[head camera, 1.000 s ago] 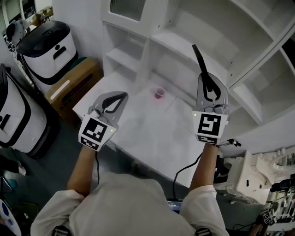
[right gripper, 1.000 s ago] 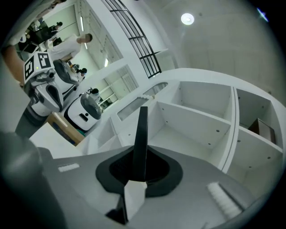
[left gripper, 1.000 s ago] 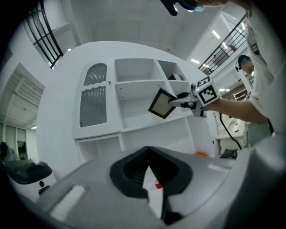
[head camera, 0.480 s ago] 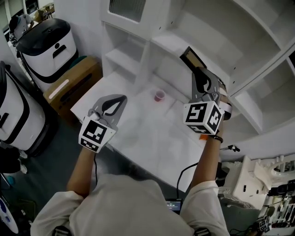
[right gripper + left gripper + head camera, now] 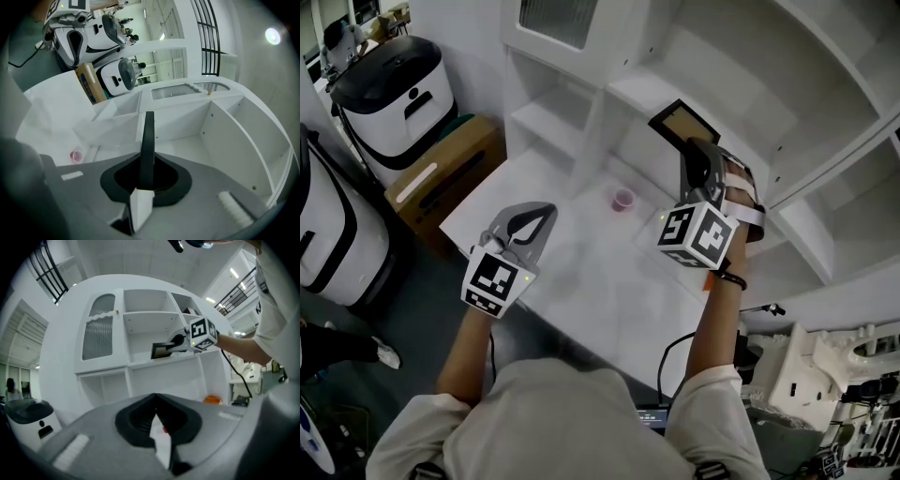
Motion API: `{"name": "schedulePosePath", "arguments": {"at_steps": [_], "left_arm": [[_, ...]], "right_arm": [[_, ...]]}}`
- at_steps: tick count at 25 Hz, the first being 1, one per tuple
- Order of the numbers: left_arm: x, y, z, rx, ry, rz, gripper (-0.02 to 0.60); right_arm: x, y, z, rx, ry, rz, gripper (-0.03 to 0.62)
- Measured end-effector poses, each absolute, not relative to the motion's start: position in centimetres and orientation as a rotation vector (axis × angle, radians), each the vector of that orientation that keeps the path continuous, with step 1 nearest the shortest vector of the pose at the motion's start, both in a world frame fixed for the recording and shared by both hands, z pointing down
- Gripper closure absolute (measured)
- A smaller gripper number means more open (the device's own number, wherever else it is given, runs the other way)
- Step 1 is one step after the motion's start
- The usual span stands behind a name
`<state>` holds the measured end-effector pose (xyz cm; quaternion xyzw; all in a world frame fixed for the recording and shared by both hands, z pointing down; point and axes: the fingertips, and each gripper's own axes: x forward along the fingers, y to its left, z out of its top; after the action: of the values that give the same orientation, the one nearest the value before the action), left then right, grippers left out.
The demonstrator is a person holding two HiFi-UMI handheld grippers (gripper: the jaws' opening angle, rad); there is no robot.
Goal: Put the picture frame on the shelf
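pink cup (image 5: 623, 199): on white table (image 5: 600, 281) | cardboard box (image 5: 450, 169): beside table's left edge

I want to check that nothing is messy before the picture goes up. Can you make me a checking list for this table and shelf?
Surface: white table, mostly bare.
Job's things: picture frame held at a compartment of the white shelf unit; contact with the board cannot be told.
Clutter: small pink cup on the table.
Grippers: right gripper shut on the frame; left gripper shut, empty.
Cables: black cable hangs below the right arm.
Surroundings: cardboard box and white-and-black machines on the floor.
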<state>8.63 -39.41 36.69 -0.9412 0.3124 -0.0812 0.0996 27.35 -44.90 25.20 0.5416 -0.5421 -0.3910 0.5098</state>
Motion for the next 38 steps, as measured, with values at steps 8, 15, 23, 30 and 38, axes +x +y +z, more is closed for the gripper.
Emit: {"name": "schedulePosePath", "arguments": {"at_steps": [8, 15, 23, 30, 38], "left_arm": [[8.9, -40.4, 37.6, -2.795, 0.95, -0.262, 0.584], [8.6, -41.5, 37.9, -2.796, 0.994, -0.272, 0.584], [8.6, -42.9, 38.7, -2.797, 1.003, -0.308, 0.584], [9.2, -43.6, 39.1, -2.808, 0.989, -0.319, 0.584], [9.6, -43.5, 39.5, -2.817, 0.969, -0.327, 0.584]], "right_arm": [[28.3, -46.9, 26.0, 1.239, -1.29, -0.925, 0.548], [28.8, -48.5, 26.5, 1.217, -1.285, -0.917, 0.545], [28.5, -50.1, 27.6, 1.214, -1.301, -0.902, 0.531], [28.5, -50.2, 27.3, 1.231, -1.361, -0.88, 0.525], [28.7, -50.2, 27.6, 1.234, -1.361, -0.889, 0.501]]}}
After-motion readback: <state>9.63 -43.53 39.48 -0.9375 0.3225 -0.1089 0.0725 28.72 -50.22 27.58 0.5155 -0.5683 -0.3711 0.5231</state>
